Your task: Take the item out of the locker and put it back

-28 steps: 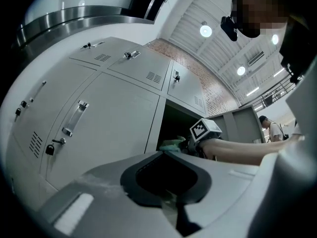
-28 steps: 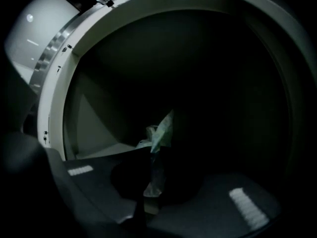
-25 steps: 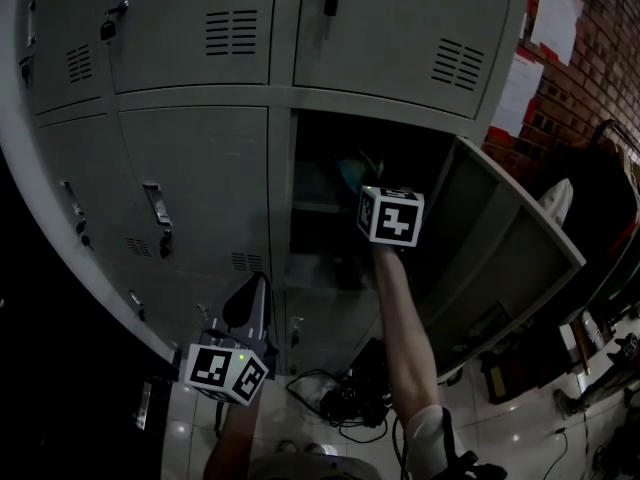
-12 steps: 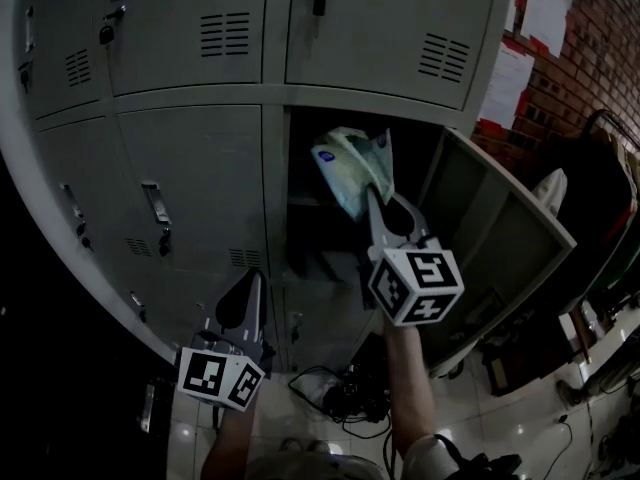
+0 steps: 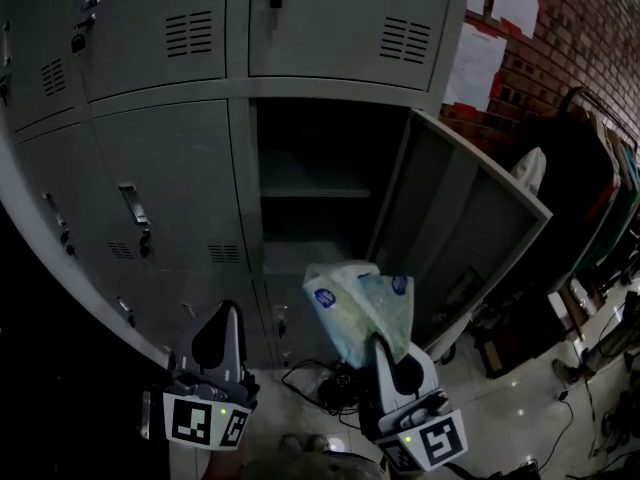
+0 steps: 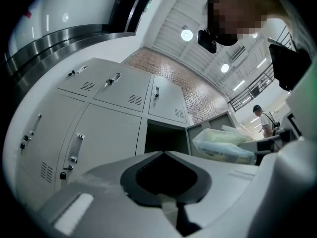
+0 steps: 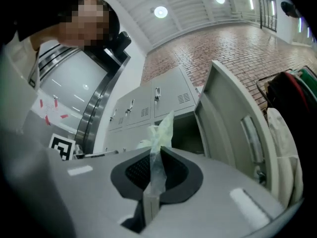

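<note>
Right hand-held gripper point(image 5: 380, 340) pinches only a thin fold of the bag point(image 5: 355, 303), near the open locker point(image 5: 305, 180); the film may slip or tear. Left hand-held gripper point(image 5: 227, 311) is closed and empty.

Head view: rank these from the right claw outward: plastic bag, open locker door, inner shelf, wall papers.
1. plastic bag, pinched in the right claw.
2. open locker door, to its right.
3. inner shelf, inside the locker ahead.
4. wall papers, upper right on the brick.
</note>
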